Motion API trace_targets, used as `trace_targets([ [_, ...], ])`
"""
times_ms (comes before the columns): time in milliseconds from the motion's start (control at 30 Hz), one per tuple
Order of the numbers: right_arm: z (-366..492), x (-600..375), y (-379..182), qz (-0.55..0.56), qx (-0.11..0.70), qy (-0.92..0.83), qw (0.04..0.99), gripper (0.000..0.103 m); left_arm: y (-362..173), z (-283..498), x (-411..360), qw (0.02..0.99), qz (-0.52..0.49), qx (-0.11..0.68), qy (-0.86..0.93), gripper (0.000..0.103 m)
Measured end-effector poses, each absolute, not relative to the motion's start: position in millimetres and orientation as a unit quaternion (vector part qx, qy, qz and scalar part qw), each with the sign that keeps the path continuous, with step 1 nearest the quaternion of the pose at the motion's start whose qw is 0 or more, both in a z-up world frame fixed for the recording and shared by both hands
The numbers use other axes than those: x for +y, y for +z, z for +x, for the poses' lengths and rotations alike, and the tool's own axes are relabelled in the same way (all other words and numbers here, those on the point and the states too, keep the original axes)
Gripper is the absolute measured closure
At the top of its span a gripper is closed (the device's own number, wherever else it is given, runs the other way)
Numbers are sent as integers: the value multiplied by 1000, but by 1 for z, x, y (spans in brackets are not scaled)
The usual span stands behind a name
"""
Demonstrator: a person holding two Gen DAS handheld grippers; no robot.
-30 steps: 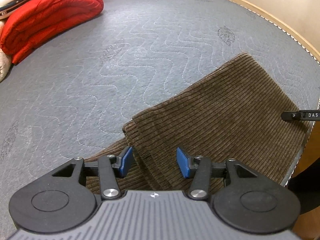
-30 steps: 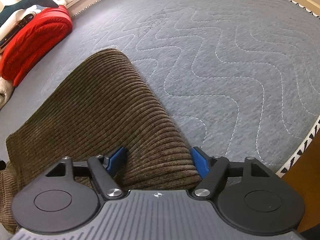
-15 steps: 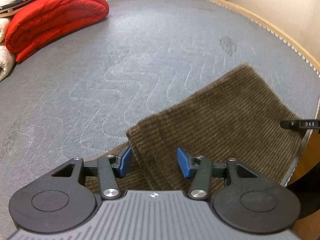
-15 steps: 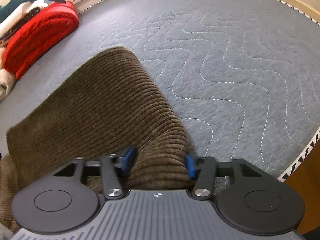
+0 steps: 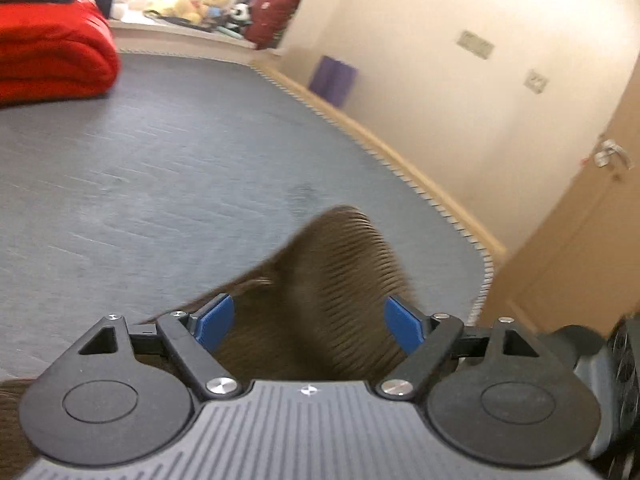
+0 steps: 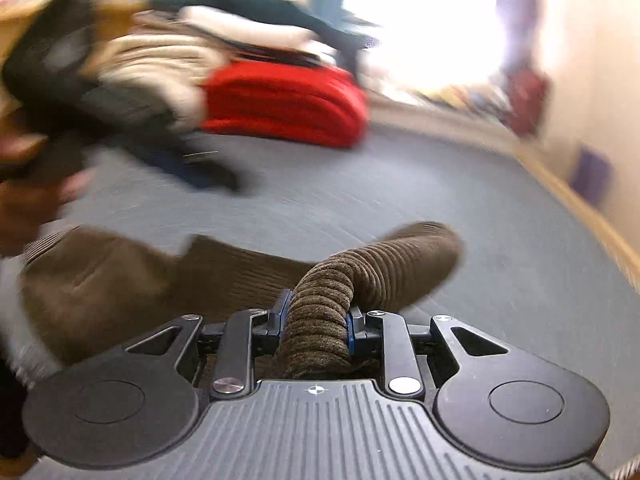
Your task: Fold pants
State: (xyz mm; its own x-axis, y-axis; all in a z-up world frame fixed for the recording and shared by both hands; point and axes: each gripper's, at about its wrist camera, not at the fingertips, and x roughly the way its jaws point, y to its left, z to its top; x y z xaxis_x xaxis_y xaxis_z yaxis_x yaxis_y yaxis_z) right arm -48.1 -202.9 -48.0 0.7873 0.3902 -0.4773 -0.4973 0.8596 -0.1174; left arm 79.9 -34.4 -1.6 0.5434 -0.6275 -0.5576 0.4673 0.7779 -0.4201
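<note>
L gripper [image 5: 308, 322] gapes wide w/ brown pants [image 5: 336, 280] between its blue pads, not pinched. Pants lie on grey mattress [image 5: 160, 168] (red blanket [image 5: 52, 60] at back). R gripper [image 6: 316, 318] clamps a bunched fold of them.

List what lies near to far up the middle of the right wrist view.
Right tool clamped on bunched pants → grey mattress → red blanket → blurred clothes pile.

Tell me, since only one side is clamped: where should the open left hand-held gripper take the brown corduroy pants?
Likely the raised ribbed fold of the brown corduroy pants, straight ahead between the left hand-held gripper's open blue pads; it stands up off the grey quilted mattress.
</note>
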Motion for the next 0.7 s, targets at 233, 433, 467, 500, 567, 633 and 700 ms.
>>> trace_targets([
  [233, -71, -148, -53, -195, 195, 321, 906, 77, -9, 83, -42, 867, -94, 376, -312, 16],
  [433, -86, -120, -51, -235, 176, 357, 887, 77, -12, 80, -34, 880, -53, 377, -284, 22],
  [467, -86, -117, -51, -237, 175, 360, 885, 77, -13, 80, -31, 882, -45, 380, -274, 28],
  [500, -86, -116, -50, -238, 175, 361, 884, 77, -14, 80, -28, 884, -38, 384, -263, 45],
  [567, -86, -108, -49, -238, 176, 361, 884, 77, -17, 82, -18, 888, -22, 393, -238, 70],
  [633, -83, -103, -46, -229, 178, 364, 885, 77, -19, 83, -5, 891, -19, 401, -214, 81],
  [700, -84, -99, -44, -219, 177, 368, 886, 77, -22, 84, 10, 891, -25, 409, -197, 83],
])
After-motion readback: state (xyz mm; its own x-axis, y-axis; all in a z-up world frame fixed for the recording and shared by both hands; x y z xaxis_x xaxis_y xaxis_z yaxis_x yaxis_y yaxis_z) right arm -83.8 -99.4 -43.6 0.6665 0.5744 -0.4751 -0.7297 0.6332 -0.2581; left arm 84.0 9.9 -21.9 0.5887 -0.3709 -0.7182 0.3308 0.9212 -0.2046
